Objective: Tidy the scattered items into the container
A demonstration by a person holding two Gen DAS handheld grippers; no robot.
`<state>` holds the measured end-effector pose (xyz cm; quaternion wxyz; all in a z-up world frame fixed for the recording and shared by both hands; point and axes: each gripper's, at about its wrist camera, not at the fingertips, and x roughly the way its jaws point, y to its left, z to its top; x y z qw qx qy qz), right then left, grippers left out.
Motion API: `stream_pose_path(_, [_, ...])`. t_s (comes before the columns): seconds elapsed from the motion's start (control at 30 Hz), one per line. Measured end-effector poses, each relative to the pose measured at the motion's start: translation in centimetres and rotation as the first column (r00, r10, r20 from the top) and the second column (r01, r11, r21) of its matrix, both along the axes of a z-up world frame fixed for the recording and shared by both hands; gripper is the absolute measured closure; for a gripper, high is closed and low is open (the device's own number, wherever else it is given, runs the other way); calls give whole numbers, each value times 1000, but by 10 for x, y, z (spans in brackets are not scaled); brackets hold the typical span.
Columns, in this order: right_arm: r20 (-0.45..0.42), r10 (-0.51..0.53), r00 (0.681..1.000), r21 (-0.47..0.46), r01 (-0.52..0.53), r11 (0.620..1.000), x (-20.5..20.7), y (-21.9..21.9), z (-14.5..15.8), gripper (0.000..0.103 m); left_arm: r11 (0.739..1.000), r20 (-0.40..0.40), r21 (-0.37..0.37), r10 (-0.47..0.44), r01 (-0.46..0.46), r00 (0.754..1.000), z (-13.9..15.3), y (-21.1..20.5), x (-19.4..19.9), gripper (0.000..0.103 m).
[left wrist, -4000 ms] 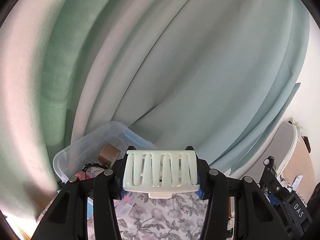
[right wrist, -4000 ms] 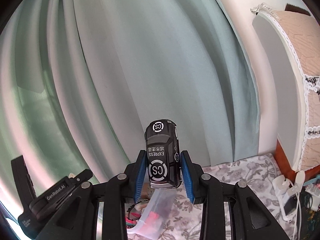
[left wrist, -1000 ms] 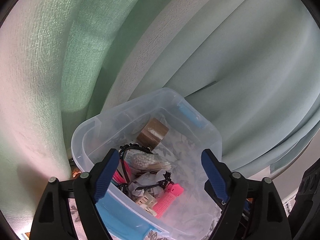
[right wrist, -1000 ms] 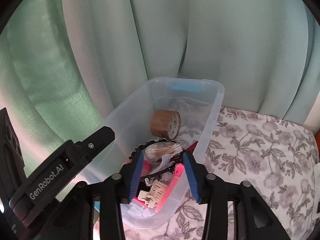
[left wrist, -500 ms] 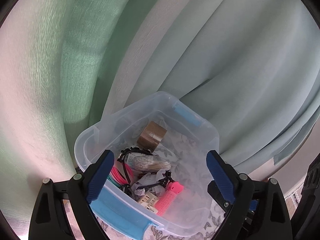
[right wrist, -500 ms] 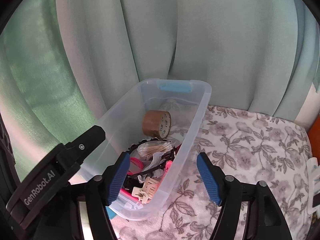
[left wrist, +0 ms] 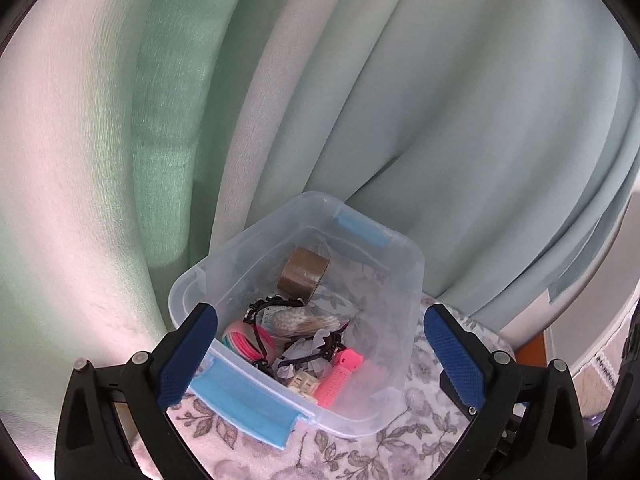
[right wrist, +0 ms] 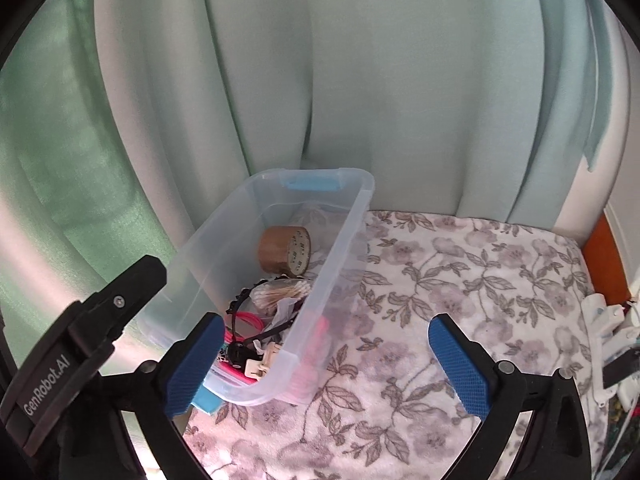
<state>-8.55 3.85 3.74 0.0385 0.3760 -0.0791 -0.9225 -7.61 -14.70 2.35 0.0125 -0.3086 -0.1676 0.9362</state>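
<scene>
1. The bin (left wrist: 400, 364), a clear plastic container with blue handles, stood on the floral cloth (right wrist: 460, 288) hard against the curtain (left wrist: 400, 120). It was upright and had no lid on.

2. Inside the bin lay a mixed heap. A brown tape roll (left wrist: 303, 272) sat toward the curtain end. Nearer the cameras were a packet of cotton swabs (left wrist: 304, 320), a pink hair roller (left wrist: 340, 376), coiled pink bands (left wrist: 244, 340), a black toothed hairband (left wrist: 272, 304) and a cream clip (left wrist: 302, 382). Some smaller items under the heap could not be identified.

3. The left gripper (left wrist: 320, 360) hung above the bin's near end. Its jaws were opening and stood wide, with nothing pressed between the pads; only the bin's contents showed through the gap.

4. The right gripper (right wrist: 326, 364) hung above the bin's near right corner, partly over the cloth. Its jaws were likewise opening and wide, and they held nothing.

5. The cloth to the right of the bin, as far as the right wrist view reached, carried no loose item. White oddments (right wrist: 604, 320) lay at the cloth's far right edge; whether they belonged to the task could not be told.

6. Judgement: the task appeared well advanced, possibly complete, since both grippers were empty over the bin and no scattered item showed near it. Ground behind the cameras was unseen, so completion could not be confirmed.
</scene>
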Motion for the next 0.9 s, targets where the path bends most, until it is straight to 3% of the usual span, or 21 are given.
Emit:
stream_pose_path(0.2, [38, -57, 998, 10, 57, 998, 12, 12, 4, 0, 999, 55, -48, -23, 26, 998, 7, 9, 8, 0])
stream_pose_path(0.33, [65, -105, 992, 5, 105, 994, 18, 25, 5, 0, 995, 47, -92, -37, 41, 998, 14, 16, 16, 0])
stream_pose_path(0.9, [74, -177, 981, 24, 176, 984, 42, 45, 20, 0, 988, 61, -134, -70, 78, 996, 27, 17, 36, 0])
